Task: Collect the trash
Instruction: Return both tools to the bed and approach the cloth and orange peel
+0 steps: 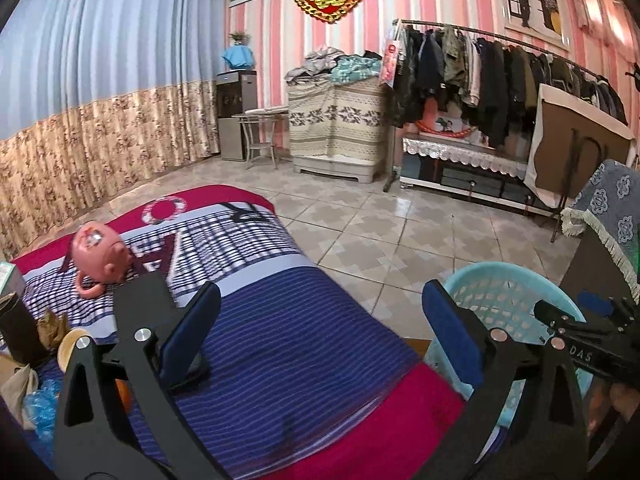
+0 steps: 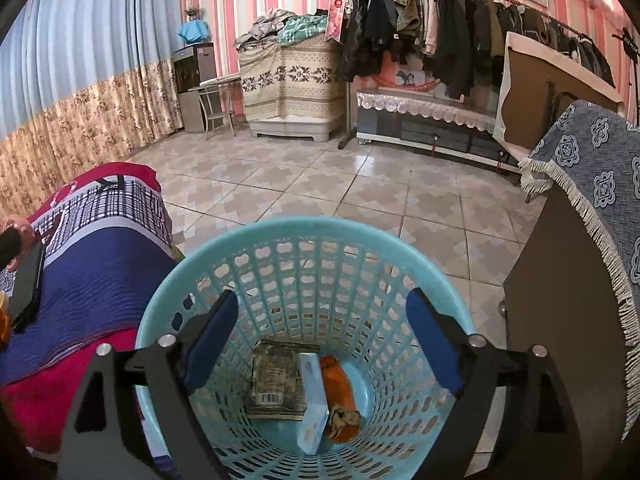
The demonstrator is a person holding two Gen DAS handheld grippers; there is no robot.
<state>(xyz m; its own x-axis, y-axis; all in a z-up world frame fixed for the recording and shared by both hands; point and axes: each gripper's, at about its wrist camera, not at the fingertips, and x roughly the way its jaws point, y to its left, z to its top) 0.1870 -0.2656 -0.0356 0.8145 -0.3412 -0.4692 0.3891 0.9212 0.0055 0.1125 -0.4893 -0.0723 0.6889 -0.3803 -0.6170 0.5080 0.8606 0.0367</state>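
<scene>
My right gripper [image 2: 323, 300] hangs open over the light blue mesh basket [image 2: 224, 264], with nothing between its blue pads. At the basket's bottom lie a printed packet with a barcode [image 2: 272, 380], a pale blue box [image 2: 312, 404], an orange wrapper [image 2: 338, 380] and a brown crumpled scrap [image 2: 344, 416]. My left gripper [image 1: 320, 296] is open and empty above the striped blue bedspread [image 1: 288, 344]. The basket [image 1: 508, 300] stands right of it by the bed's edge. Brown crumpled paper [image 1: 50, 326] and a blue plastic bag [image 1: 40, 404] lie on the bed at far left.
A pink doll head [image 1: 102, 254] and a black flat device [image 1: 140, 300] rest on the bed. A dark cabinet under a fringed blue cloth [image 2: 592, 200] stands right of the basket. Tiled floor [image 1: 380, 232] stretches to a clothes rack [image 1: 500, 76] and a low cabinet.
</scene>
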